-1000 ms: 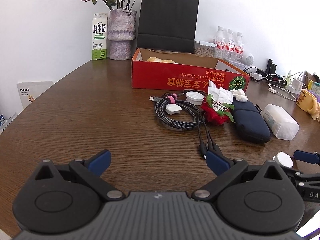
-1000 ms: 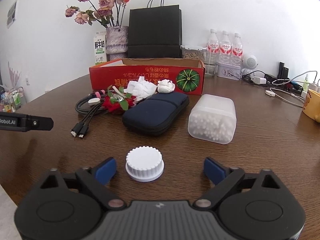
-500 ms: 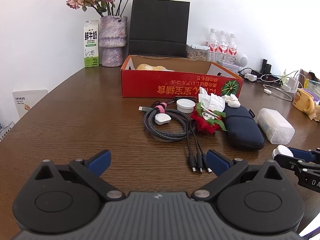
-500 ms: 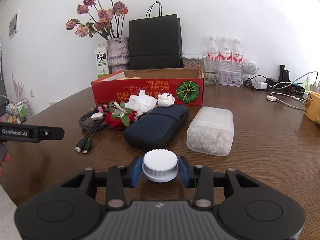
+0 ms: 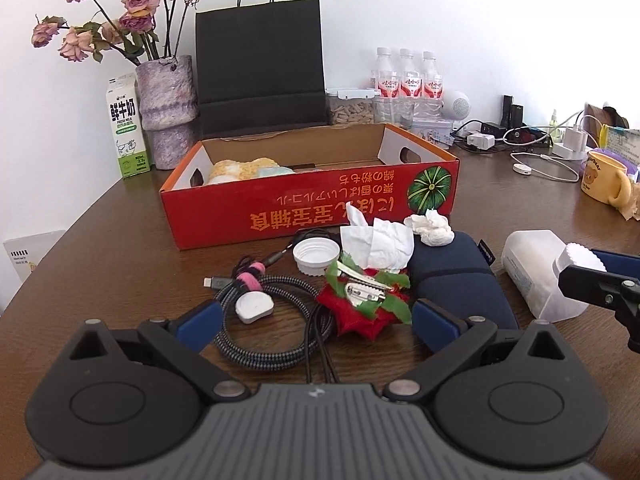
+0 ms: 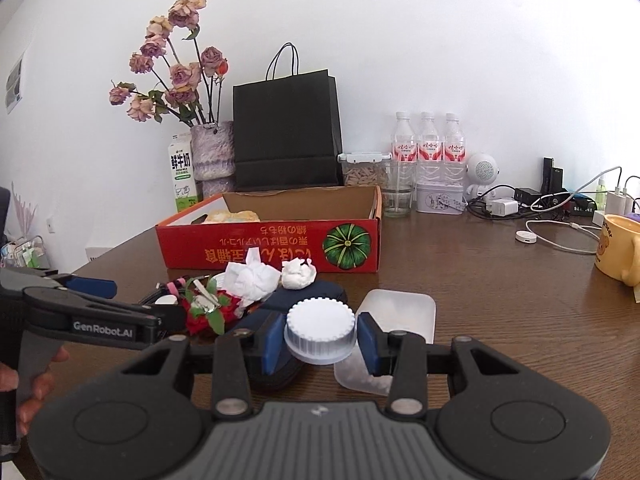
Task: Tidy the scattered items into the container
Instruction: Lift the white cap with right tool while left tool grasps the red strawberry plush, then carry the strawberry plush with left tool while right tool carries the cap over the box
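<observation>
The dark brown wooden desk [image 5: 100,264] shows a glossy, grained finish. The red cardboard box [image 5: 312,204] at the far side looks matt, raw brown inside. The white ribbed plastic cap [image 6: 320,330] is matt; the crumpled white tissue paper [image 5: 378,244] looks soft; the braided grey-black cable [image 5: 276,320] looks woven.

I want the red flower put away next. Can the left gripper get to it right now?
Probably yes. The left gripper is open and empty, and the red flower lies just ahead between its fingers, uncovered apart from a tissue at its far edge.
</observation>
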A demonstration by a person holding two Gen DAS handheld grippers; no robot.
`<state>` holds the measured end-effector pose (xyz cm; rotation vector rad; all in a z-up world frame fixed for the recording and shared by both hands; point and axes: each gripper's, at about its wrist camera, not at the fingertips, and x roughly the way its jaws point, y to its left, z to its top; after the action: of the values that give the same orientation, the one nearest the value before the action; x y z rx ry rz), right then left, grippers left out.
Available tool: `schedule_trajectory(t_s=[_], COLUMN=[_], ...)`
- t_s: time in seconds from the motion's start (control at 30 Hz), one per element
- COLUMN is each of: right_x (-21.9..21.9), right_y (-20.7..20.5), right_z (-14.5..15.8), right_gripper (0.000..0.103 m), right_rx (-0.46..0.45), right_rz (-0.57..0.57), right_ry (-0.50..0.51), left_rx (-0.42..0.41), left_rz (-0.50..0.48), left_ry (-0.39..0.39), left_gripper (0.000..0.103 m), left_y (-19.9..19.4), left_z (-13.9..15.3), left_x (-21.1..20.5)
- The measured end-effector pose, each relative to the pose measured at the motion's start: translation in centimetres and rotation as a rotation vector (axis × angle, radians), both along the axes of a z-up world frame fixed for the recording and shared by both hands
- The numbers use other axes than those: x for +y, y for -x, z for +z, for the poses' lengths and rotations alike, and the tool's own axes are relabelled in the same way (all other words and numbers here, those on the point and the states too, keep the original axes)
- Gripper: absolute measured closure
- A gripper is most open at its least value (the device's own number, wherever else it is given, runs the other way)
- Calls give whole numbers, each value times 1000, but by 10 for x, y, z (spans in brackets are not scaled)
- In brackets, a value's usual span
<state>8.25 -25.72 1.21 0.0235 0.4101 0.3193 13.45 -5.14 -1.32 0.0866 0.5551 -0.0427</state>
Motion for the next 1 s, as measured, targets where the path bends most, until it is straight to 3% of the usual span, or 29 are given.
schedule_trajectory(t_s=[0.33, 0.43, 0.57, 0.63, 0.8, 1.0], right_x=[-9, -11, -11, -10, -8, -6], right_y=[-21, -25, -28, -29, -27, -21], right_z=[-4, -6, -8, -9, -8, -4], right_gripper=[64, 64, 64, 64, 64, 64], right_rx=[14, 21, 31, 36, 39, 31], right_rz=[-12, -15, -10, -4, 5, 11], right_ry=[-11, -20, -22, -19, -13, -11], left_rx=[39, 45, 73, 71, 66, 46], left_rz=[-17, -22, -52, -60, -71, -72], left_ry=[-72, -73, -56, -39, -15, 14], left_gripper=[2, 10, 32, 32, 53, 61], left_y=[-33, -36, -40, -39, -36, -28], left_z=[-13, -15, -17, -17, -16, -8], left_x=[-18, -19, -20, -20, -18, -14])
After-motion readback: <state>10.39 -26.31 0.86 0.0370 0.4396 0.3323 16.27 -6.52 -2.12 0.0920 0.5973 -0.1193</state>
